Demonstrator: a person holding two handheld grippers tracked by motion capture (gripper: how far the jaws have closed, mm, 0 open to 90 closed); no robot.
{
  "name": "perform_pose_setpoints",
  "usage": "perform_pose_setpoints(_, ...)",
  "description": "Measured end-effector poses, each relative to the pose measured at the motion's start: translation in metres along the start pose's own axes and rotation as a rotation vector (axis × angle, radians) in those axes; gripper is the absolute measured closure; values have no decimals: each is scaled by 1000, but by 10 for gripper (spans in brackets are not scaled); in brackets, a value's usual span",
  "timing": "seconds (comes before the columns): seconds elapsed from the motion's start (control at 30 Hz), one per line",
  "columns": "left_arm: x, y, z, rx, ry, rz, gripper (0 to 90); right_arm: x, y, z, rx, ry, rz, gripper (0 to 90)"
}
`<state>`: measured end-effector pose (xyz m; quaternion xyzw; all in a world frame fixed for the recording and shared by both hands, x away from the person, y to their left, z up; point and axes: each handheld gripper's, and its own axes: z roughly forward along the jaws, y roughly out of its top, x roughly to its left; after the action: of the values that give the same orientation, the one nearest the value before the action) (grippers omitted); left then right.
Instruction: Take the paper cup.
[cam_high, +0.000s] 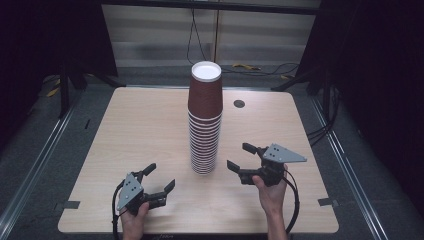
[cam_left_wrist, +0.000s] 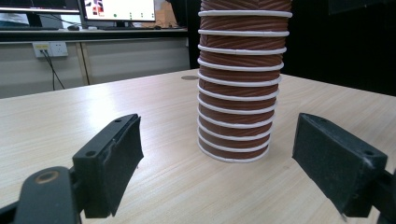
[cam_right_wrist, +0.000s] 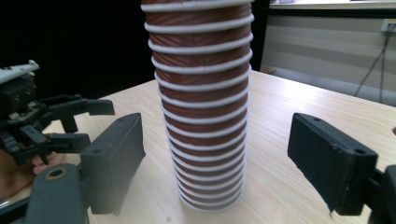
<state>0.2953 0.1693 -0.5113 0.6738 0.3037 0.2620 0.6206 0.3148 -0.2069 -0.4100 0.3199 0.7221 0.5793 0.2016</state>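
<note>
A tall stack of brown ribbed paper cups (cam_high: 205, 120) with white rims stands mouth-down in the middle of the wooden table (cam_high: 140, 125). My left gripper (cam_high: 159, 178) is open near the front left, a short way from the stack (cam_left_wrist: 237, 84), its jaws empty. My right gripper (cam_high: 241, 157) is open just right of the stack's base, jaws wide and pointing at the stack (cam_right_wrist: 203, 102), not touching it. The left gripper (cam_right_wrist: 70, 123) also appears at the left of the right gripper view.
A dark round cable hole (cam_high: 239, 103) lies in the table behind the stack. Cables (cam_high: 250, 67) run on the floor past the far edge. Metal rails (cam_high: 35, 165) flank the table on both sides.
</note>
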Motion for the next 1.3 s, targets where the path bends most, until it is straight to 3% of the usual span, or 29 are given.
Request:
perform_pose_setpoints(0.2,0,0,0,-1,0,0,155,-2,19,3,-7,18,-13,139)
perform_pose_setpoints(0.4,0,0,1,-1,-17,-17,155,-2,38,4,-2,47,-31,142)
perform_pose_setpoints(0.47,1,0,0,1,-12,-3,155,-2,46,5,-14,45,-45,142)
perform_pose_setpoints(0.77,0,0,0,0,-16,-6,155,-2,75,7,-38,82,-80,148)
perform_pose_setpoints(1.13,0,0,0,0,-20,-6,155,2,116,8,-28,122,-129,154)
perform_pose_setpoints(1.2,0,0,0,0,-18,-8,155,0,122,11,-29,147,-127,199)
perform_pose_setpoints(1.3,0,0,1,1,-16,-14,155,-2,128,19,-9,166,-116,191)
